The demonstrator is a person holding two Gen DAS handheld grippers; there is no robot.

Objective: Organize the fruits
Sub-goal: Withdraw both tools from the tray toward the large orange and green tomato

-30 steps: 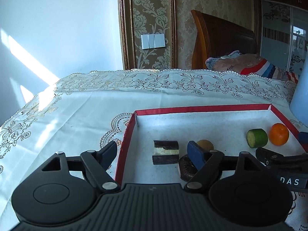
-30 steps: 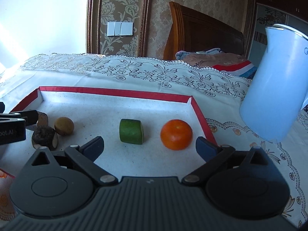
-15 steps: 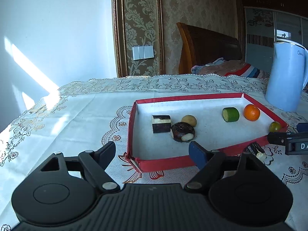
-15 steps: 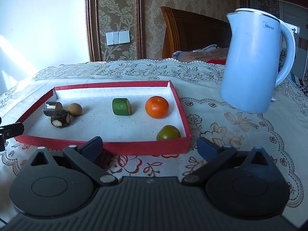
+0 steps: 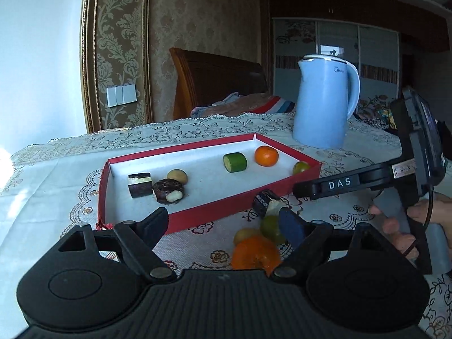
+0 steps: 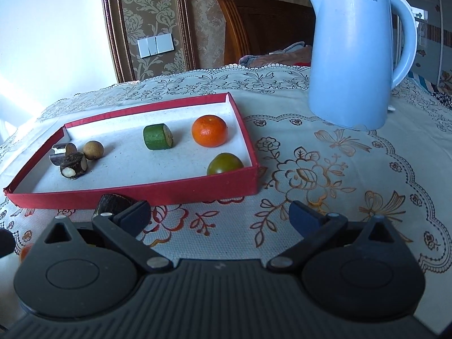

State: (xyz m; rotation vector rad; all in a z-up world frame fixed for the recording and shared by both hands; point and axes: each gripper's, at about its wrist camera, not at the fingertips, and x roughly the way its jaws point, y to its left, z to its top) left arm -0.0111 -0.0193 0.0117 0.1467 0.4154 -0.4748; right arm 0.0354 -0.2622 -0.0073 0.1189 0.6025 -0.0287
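A red-walled tray (image 5: pixel 243 207) (image 6: pixel 135 193) holds an orange (image 5: pixel 266 155) (image 6: pixel 209 130), a green cucumber piece (image 5: pixel 235 162) (image 6: pixel 157 136), a green-brown fruit (image 6: pixel 224 163), a small tan fruit (image 5: pixel 177 176) (image 6: pixel 93 149) and two dark pieces (image 5: pixel 168 191) (image 6: pixel 73 163). Outside the tray's front wall lie a dark piece (image 5: pixel 267 202) (image 6: pixel 110 204), a green fruit (image 5: pixel 269 227), a small tan fruit (image 5: pixel 243 234) and an orange (image 5: pixel 255 252). My left gripper (image 5: pixel 226 223) is open and empty just before these. My right gripper (image 6: pixel 219 217) is open and empty over the cloth.
A light blue kettle (image 5: pixel 325 104) (image 6: pixel 353 50) stands on the lace tablecloth (image 6: pixel 325 169) to the right of the tray. The right gripper's body and the hand holding it (image 5: pixel 409 169) fill the right side of the left wrist view. A bed headboard is behind the table.
Both grippers have pulled back from over the tray to in front of its near wall. The loose fruits on the cloth have come into view. Both stay open.
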